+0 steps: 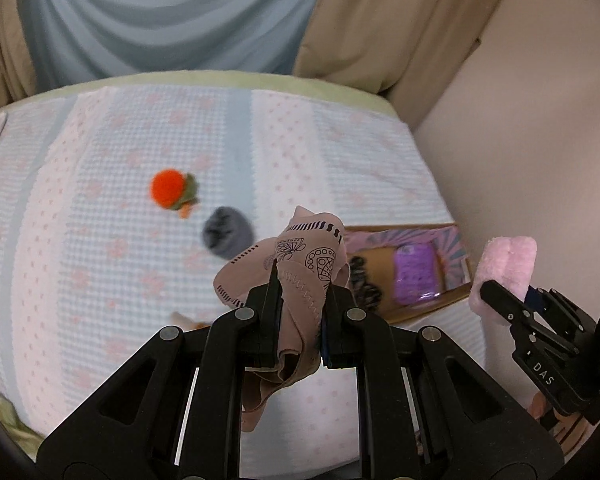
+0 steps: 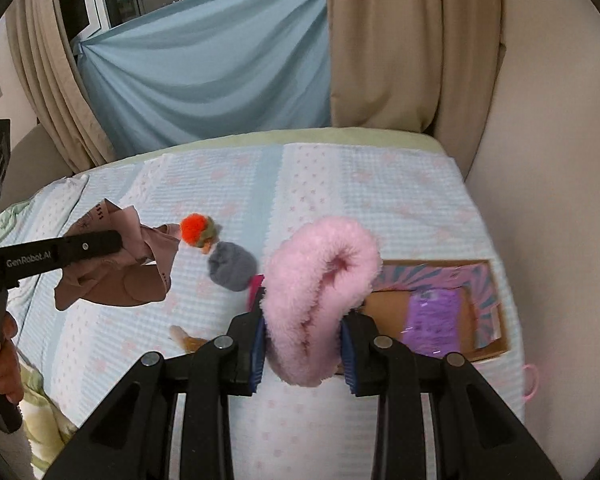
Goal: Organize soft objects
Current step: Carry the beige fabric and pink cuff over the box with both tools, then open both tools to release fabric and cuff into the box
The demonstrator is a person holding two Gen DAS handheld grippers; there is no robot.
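Bed (image 1: pixel 140 140) with pastel quilt, blue sheet and beige curtains behind. Left gripper (image 1: pixel 300 300) clamped tight on mauve patterned cloth (image 1: pixel 300 256). Right gripper (image 2: pixel 304 344) squeezing fluffy pink item (image 2: pixel 320 280). Orange pom-pom toy (image 1: pixel 168 189), grey sock ball (image 1: pixel 228 232) on quilt mid-bed. Cardboard box (image 2: pixel 496 336) near right edge.

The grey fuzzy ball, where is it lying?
The grey fuzzy ball lies on the bedspread, beside the orange pompom toy, left of the cardboard box.
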